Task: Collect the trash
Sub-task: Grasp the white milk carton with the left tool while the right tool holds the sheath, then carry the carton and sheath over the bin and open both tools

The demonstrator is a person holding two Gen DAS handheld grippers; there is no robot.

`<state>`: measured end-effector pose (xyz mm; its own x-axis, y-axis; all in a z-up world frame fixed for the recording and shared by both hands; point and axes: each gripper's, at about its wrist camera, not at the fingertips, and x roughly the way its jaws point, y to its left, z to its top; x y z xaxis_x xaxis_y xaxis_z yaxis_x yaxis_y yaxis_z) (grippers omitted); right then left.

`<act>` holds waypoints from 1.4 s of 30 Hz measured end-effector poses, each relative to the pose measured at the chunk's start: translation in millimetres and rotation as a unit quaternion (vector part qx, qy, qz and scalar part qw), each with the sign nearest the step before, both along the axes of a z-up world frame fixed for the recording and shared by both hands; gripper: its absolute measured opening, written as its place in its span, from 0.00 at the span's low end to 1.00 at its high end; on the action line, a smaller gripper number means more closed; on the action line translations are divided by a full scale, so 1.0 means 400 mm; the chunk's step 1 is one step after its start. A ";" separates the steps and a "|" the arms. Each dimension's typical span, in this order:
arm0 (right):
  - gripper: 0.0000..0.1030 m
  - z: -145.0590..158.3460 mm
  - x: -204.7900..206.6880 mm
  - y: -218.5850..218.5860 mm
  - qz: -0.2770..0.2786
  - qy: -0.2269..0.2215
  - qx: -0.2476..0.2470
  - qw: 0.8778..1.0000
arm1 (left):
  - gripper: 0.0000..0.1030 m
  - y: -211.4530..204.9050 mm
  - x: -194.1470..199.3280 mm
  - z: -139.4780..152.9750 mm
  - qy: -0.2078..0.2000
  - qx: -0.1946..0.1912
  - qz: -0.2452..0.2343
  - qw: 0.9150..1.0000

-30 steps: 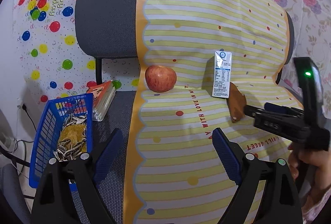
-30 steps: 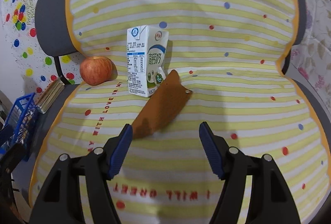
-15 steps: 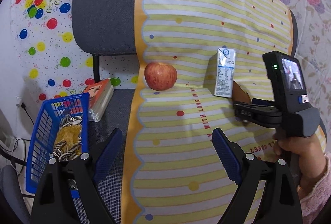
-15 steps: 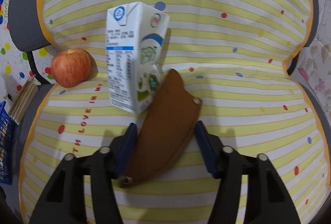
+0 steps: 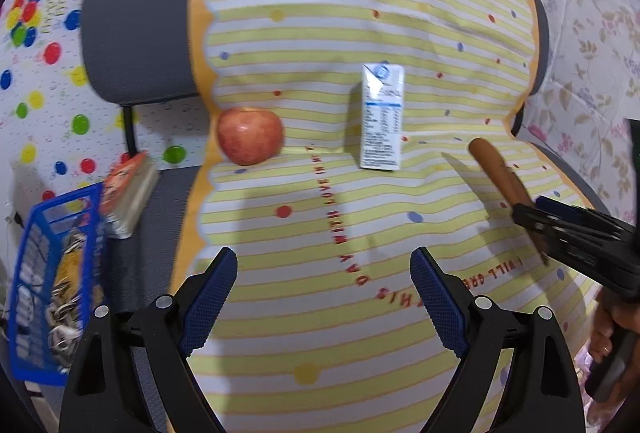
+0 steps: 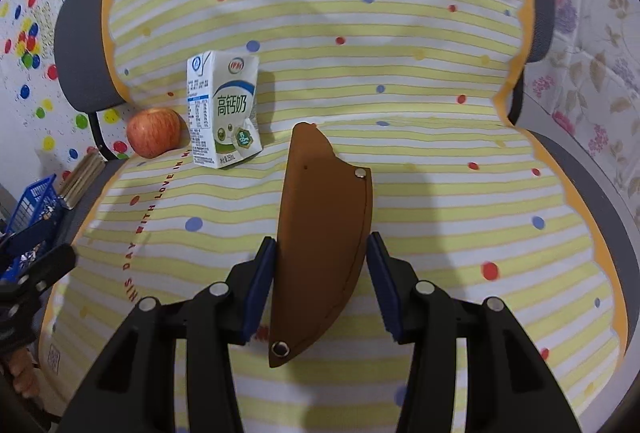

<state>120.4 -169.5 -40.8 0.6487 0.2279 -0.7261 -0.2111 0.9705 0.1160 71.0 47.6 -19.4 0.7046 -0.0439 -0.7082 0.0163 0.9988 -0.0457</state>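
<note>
1. Pinching brown leather sheath: right gripper jaws closed on its lower half, above the striped cloth, right of milk carton.
2. Left gripper jaws spread, empty (hovering over cloth).
3. Blue basket lies far left, past apple.
4. Risk: flat, stiff sheath may pivot or slip from the narrow edge grip during carry.

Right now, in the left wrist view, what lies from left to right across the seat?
Blue basket → book → apple → milk carton → brown sheath, gripped by the right gripper.
</note>
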 end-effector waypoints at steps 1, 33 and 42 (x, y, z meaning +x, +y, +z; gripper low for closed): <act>0.45 0.001 -0.006 -0.016 -0.001 -0.002 0.006 1.000 | 0.85 -0.008 0.011 -0.005 0.002 0.000 -0.002 1.000; 0.45 0.022 -0.106 -0.166 -0.023 -0.029 0.083 0.996 | 0.37 -0.157 0.115 0.039 -0.037 -0.017 -0.071 0.997; 0.45 0.047 -0.235 -0.138 -0.002 -0.029 0.091 0.995 | 0.37 -0.172 -0.143 0.064 -0.056 -0.009 -0.076 0.995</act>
